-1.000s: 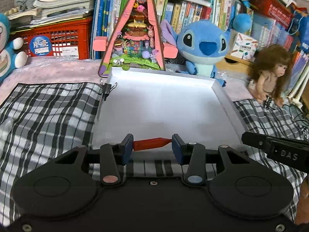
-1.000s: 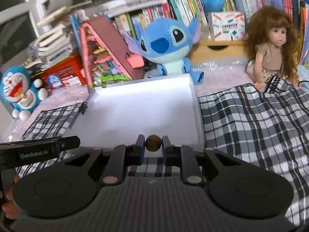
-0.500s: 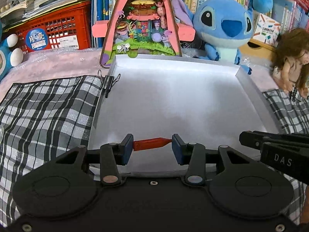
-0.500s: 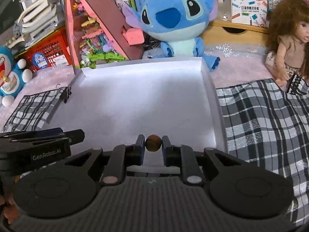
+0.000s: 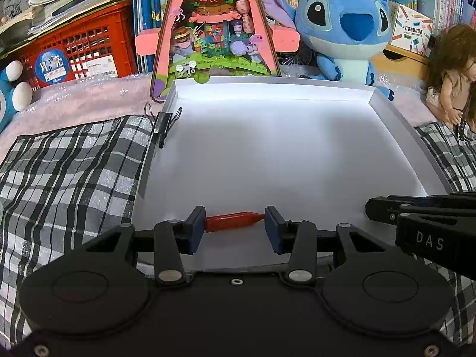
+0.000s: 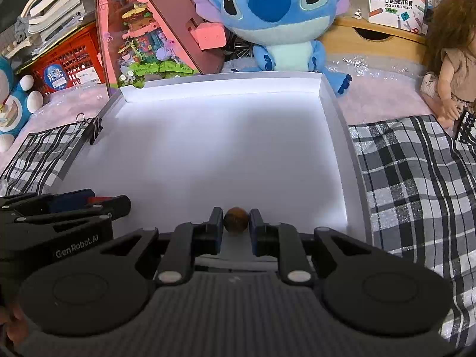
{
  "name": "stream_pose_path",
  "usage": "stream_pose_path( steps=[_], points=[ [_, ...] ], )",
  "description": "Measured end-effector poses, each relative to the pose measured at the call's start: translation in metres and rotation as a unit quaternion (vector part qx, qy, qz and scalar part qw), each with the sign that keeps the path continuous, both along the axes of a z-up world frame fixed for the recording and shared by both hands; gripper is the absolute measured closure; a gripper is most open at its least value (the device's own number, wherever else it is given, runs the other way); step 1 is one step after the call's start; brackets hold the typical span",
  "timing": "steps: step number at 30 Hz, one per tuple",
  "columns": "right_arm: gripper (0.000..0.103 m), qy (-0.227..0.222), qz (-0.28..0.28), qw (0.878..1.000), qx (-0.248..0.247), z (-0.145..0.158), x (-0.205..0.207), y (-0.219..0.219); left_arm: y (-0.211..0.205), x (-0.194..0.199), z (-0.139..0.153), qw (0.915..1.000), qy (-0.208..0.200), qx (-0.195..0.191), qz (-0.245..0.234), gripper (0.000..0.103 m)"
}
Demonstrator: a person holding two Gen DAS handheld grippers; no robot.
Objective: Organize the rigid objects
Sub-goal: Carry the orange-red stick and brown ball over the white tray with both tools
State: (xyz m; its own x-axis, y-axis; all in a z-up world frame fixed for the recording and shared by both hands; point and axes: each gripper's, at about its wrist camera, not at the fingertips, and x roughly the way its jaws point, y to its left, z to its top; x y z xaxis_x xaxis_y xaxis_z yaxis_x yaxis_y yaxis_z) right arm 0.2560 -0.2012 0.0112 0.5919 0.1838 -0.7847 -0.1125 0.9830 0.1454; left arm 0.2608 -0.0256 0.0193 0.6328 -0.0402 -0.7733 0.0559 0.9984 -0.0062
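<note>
Nearest to us, our left gripper (image 5: 235, 226) points forward and steeply down over the near edge of the white tray (image 5: 395, 119). Its 2 blue pads (image 5: 272, 227) are clamped on a small red crayon-shaped piece (image 5: 233, 221), which lies crosswise between them with its pointed tip against the right pad. The piece hangs just above the tray floor at the near edge, toward the left half.

Our right gripper (image 6: 236, 226) is tilted down at much the same angle, side by side with the left one. Its pads (image 6: 215, 223) are squeezed on a small brown ball (image 6: 236, 220), held over the near edge of the tray, right of the red piece. From the right wrist view the left gripper shows at the lower left, its tips just inside the tray.

The tray floor beyond both grippers is bare white. A black binder clip (image 5: 165, 123) grips the far left rim. Checked cloth (image 6: 416, 172) lies under the tray on both sides.

Farther off, touching the far rim, stands a pink triangular toy house (image 5: 214, 23). A blue plush toy (image 6: 279, 15) sits just right of it, behind the far rim. A doll (image 6: 452, 53) with brown hair sits at the far right, and a red crate (image 5: 77, 47) at the far left.
</note>
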Motion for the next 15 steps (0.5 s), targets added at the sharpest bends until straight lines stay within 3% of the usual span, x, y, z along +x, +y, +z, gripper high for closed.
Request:
stream_pose_path(
  steps=[7,9,10,13,15],
  points=[
    [0.079,-0.003,0.0,1.0,-0.003,-0.001,0.0,0.001,-0.002,0.0,0.0,1.0,-0.008,0.005,0.0,0.061],
    [0.071,-0.008,-0.001,1.0,0.0,0.0,-0.001,0.001,-0.002,-0.001,0.002,0.9999,-0.008,0.005,-0.004,0.052],
    [0.057,-0.012,-0.002,1.0,0.002,0.001,-0.002,0.0,-0.001,-0.002,0.003,0.9999,-0.009,0.002,-0.007,0.05],
    [0.046,-0.028,0.002,1.0,0.005,0.008,-0.008,-0.003,0.001,-0.009,0.009,0.9998,-0.017,-0.001,-0.01,0.041],
    [0.042,-0.039,0.005,0.999,0.004,0.013,-0.013,-0.005,0.002,-0.017,0.014,0.9995,-0.028,0.001,-0.012,0.026]
  ],
)
